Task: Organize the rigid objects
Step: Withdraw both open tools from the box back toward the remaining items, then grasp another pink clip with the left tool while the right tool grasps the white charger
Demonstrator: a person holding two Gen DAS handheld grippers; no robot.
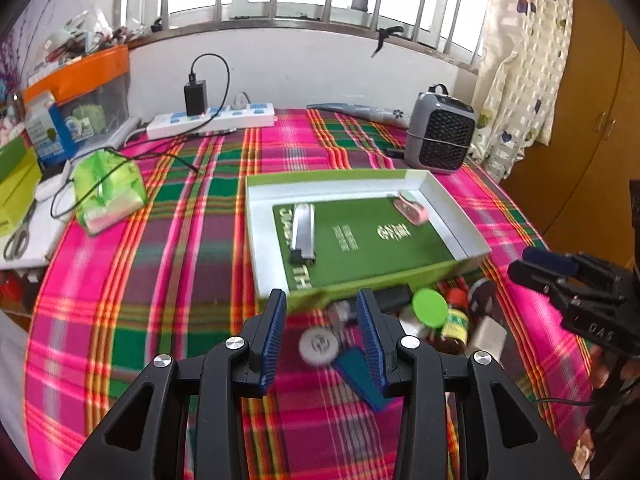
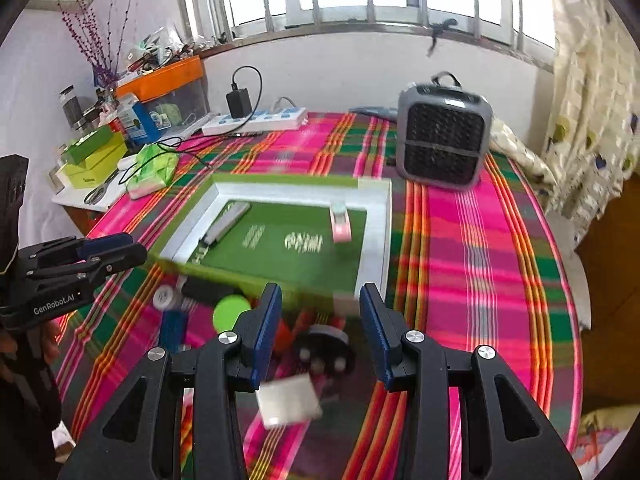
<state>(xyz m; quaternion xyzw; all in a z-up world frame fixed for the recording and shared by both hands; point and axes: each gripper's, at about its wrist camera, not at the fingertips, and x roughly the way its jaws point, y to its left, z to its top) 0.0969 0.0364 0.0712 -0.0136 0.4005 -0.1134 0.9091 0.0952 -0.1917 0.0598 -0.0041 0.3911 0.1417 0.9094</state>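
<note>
A shallow green-edged box [image 1: 256, 240] [image 2: 376, 232] lies on the plaid cloth, holding a silver lighter [image 1: 303, 232] [image 2: 226, 222] and a pink clip-like item [image 1: 410, 210] [image 2: 341, 224]. In front of it lies a cluster: a white disc [image 1: 319, 346] [image 2: 164, 298], a blue flat piece [image 1: 360, 376], a green-lidded jar [image 1: 430, 308] [image 2: 230, 312], a yellow-labelled bottle [image 1: 456, 324], a black round plug [image 2: 324, 348] and a white block [image 1: 490, 338] [image 2: 288, 400]. My left gripper [image 1: 322, 300] [image 2: 120, 252] hangs open above the disc. My right gripper [image 2: 320, 300] [image 1: 536, 268] hangs open above the plug. Neither holds anything.
A grey fan heater [image 1: 440, 136] [image 2: 444, 140] stands behind the box at the right. A white power strip [image 1: 212, 120] with a charger lies by the wall. A green tissue pack [image 1: 110, 192], scissors [image 1: 18, 240] and boxes crowd the left edge. Curtain and wardrobe are at the right.
</note>
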